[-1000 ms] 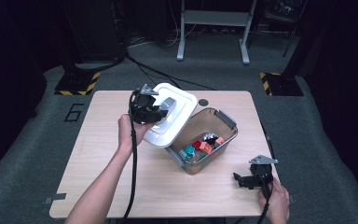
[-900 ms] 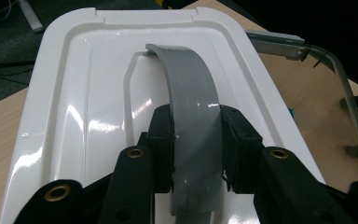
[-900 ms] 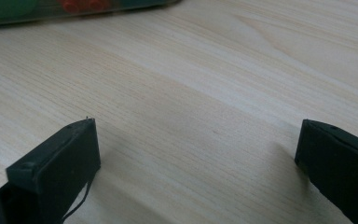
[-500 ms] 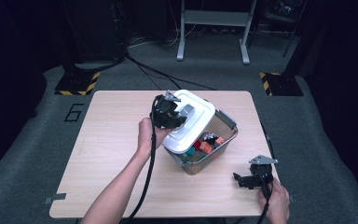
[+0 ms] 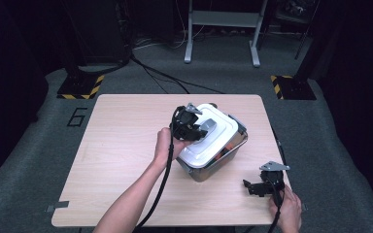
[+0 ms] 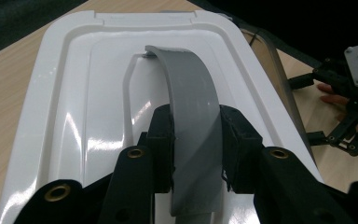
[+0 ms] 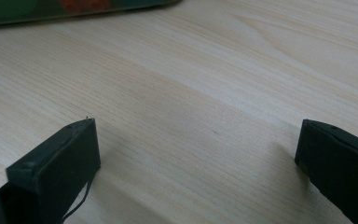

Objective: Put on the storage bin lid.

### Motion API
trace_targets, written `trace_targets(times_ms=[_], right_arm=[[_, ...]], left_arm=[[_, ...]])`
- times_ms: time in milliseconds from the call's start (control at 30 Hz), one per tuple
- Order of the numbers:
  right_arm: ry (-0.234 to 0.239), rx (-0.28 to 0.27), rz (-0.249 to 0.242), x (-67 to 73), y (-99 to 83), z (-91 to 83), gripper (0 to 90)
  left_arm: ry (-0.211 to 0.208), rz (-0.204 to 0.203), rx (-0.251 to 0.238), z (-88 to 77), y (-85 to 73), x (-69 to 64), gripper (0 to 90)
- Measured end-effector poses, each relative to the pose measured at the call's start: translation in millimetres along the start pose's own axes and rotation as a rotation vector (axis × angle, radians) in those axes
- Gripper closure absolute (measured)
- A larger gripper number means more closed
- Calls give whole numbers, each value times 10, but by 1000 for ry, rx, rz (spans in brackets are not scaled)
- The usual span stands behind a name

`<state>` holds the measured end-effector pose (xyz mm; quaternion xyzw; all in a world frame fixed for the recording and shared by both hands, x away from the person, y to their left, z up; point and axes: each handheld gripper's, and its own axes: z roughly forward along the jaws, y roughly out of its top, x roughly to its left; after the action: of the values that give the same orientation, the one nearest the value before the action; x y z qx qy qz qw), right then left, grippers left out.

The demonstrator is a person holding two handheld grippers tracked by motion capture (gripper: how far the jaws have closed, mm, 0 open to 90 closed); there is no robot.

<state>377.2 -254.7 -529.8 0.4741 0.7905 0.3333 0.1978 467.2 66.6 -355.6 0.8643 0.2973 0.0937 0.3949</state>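
The white lid [image 6: 88,116] with its grey handle [image 6: 193,126] sat on the clear box [image 5: 223,158]. The left gripper [image 6: 196,140] clamped the handle; the right gripper [image 7: 196,154] rested wide, empty, on the tabletop [image 7: 223,84].

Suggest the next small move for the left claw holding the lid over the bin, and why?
Probably lower the lid a little further and level it. The left claw is clamped on the grey handle, and the lid sits tilted over the clear bin, seemingly not yet seated all round. The right claw rests open on the table, apart.
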Motion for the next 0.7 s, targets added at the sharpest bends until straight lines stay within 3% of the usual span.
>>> trace_targets(times_ms=[500,700], right_arm=[[3,1,-5,-3,-1,-2,0],[4,2,-6,-4,-1,-3,0]], left_arm=[[-78,71,0,140,1,-78,680],[-76,91,27,211,11,-99,679]])
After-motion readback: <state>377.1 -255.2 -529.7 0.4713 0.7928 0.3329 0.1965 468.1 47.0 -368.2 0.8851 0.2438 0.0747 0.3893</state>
